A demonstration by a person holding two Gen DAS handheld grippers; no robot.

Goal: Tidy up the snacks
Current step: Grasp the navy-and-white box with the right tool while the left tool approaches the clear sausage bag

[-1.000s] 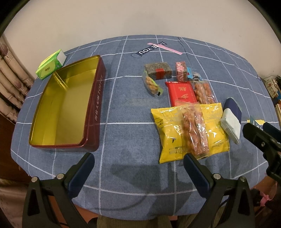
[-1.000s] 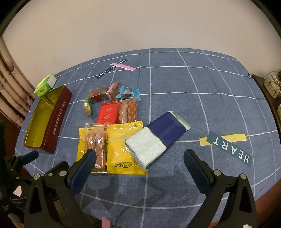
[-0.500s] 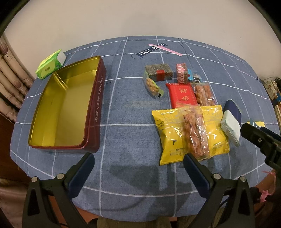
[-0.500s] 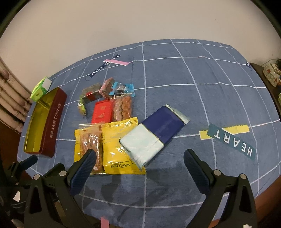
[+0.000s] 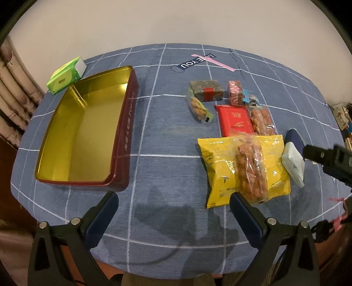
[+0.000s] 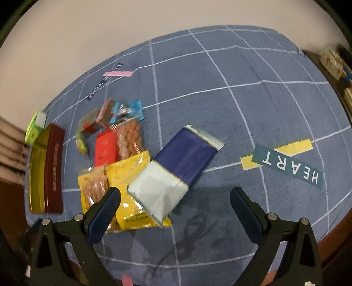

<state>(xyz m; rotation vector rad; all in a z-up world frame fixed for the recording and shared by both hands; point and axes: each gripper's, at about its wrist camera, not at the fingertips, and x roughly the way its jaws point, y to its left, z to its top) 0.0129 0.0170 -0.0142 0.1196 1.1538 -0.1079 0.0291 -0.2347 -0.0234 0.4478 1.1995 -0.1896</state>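
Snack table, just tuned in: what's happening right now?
Nothing has been picked up yet. A person holds both grippers over the table, jaws open and empty. The tin sits empty on the left, and every snack lies to its right. The right gripper is aimed at the blue-and-white packet, which leans on the yellow bag. The left gripper hangs above bare cloth between tin and snacks.

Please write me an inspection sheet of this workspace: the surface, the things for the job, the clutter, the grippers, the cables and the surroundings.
Surface: blue checked tablecloth, printed word labels.
Job's things: open gold-lined tin, empty; snacks grouped to its right: yellow bag under a clear pack, red packet, navy and pale pack overlapping the yellow bag.
Clutter: green tissue pack behind the tin.
Grippers: left gripper open, holding nothing; right gripper open, holding nothing, above the navy and pale pack.
Cables: nothing seen.
Surroundings: pale wall; curtain at left.
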